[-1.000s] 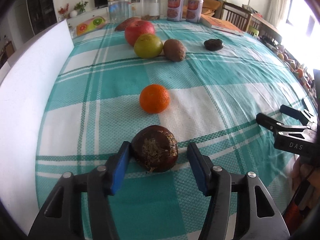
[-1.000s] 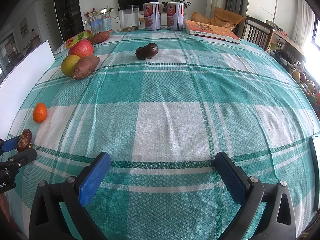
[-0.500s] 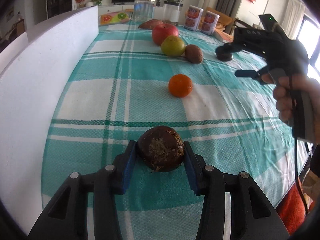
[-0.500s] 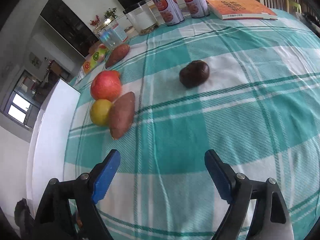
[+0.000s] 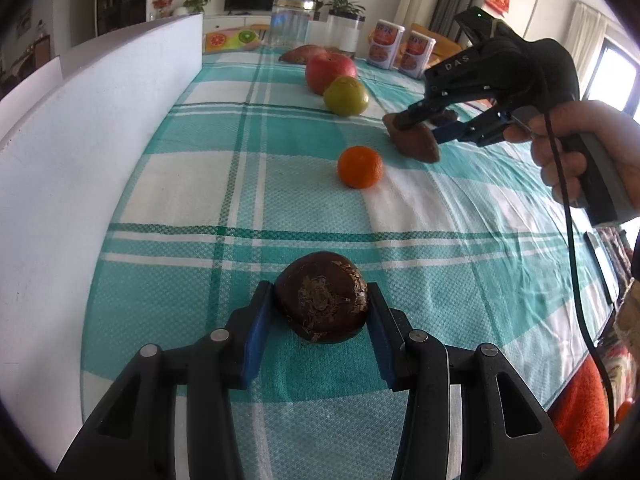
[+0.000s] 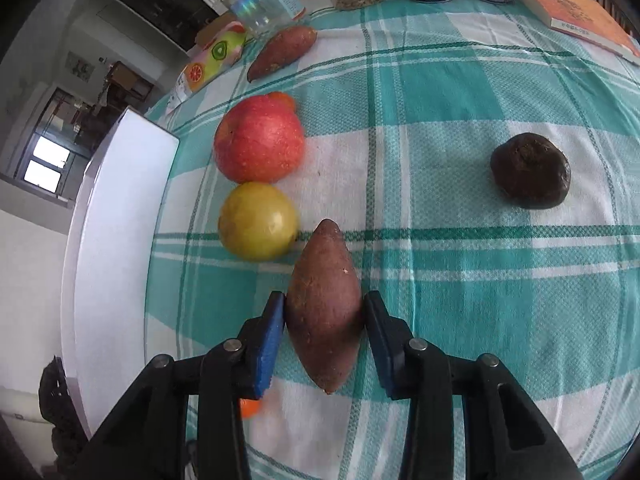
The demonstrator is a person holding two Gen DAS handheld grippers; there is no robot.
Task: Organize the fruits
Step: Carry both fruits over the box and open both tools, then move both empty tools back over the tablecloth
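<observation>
Left wrist view: left gripper (image 5: pixel 322 314) is partly closed, both blue pads pressed on the flanks of a dark brown fruit (image 5: pixel 322 302). The fruit is roundish with no clear long axis, a rough flaky patch facing the camera, sitting on the checked tablecloth (image 5: pixel 224 152) near the table's near edge. Along the left edge stands a white board (image 5: pixel 80 152). Mid-table lies an orange (image 5: pixel 360 167). Beyond it the right gripper (image 5: pixel 430 126), held in a person's hand (image 5: pixel 592 148), has its fingers either side of a sweet potato (image 5: pixel 416 142). Toward the far edge: a green-yellow fruit (image 5: pixel 346 95), then a red apple (image 5: pixel 330 73), touching each other.

Right wrist view: right gripper (image 6: pixel 325 320) is closed down tight on the sweet potato (image 6: pixel 323 308), both pads on its widest part. It is reddish-brown, spindle-shaped, pointed at both ends, with its long axis running away from the camera toward the table's far edge. Its far tip sits just beside the green-yellow fruit (image 6: pixel 258 227); the red apple (image 6: pixel 259 143) touches that fruit on the far side. A 2nd dark brown fruit (image 6: pixel 530 171) lies well apart to the right. A 2nd sweet potato (image 6: pixel 282 53) lies near the far edge, angled.
</observation>
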